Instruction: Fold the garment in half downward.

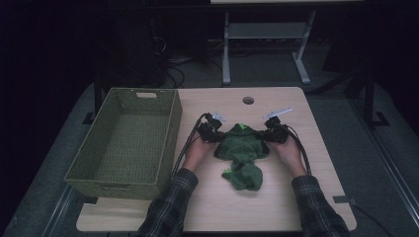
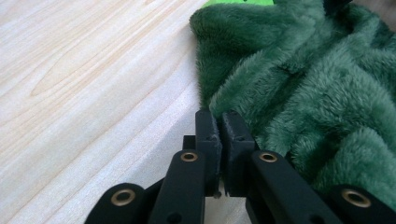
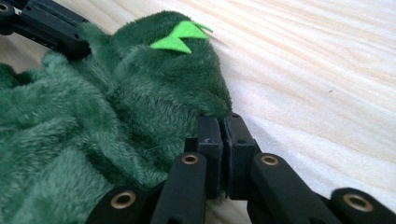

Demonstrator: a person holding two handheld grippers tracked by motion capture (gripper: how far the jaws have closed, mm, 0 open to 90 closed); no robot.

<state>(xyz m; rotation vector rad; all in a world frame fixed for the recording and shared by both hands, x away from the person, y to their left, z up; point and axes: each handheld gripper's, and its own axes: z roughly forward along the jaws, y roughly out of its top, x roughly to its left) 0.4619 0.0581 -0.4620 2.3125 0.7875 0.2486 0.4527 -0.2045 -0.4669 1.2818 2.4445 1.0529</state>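
Observation:
A dark green fleece garment (image 1: pixel 242 150) with bright green felt spikes (image 3: pixel 180 37) lies crumpled in the middle of the wooden table (image 1: pixel 286 202). My left gripper (image 1: pixel 220 135) sits at its left edge and my right gripper (image 1: pixel 267 136) at its right edge, both low on the table. In the left gripper view the jaws (image 2: pixel 218 115) are together with the fleece's (image 2: pixel 303 84) edge pinched at their tips. The right gripper (image 3: pixel 220 120) is likewise shut on the fleece's (image 3: pixel 93 121) edge. The left gripper (image 3: pixel 46 23) shows beyond the fleece.
A green woven basket (image 1: pixel 172 123) stands at the table's left side, close to my left forearm. A round cable hole (image 1: pixel 248 100) lies near the far edge. Bare wood surrounds the garment, with the front edge just behind my sleeves.

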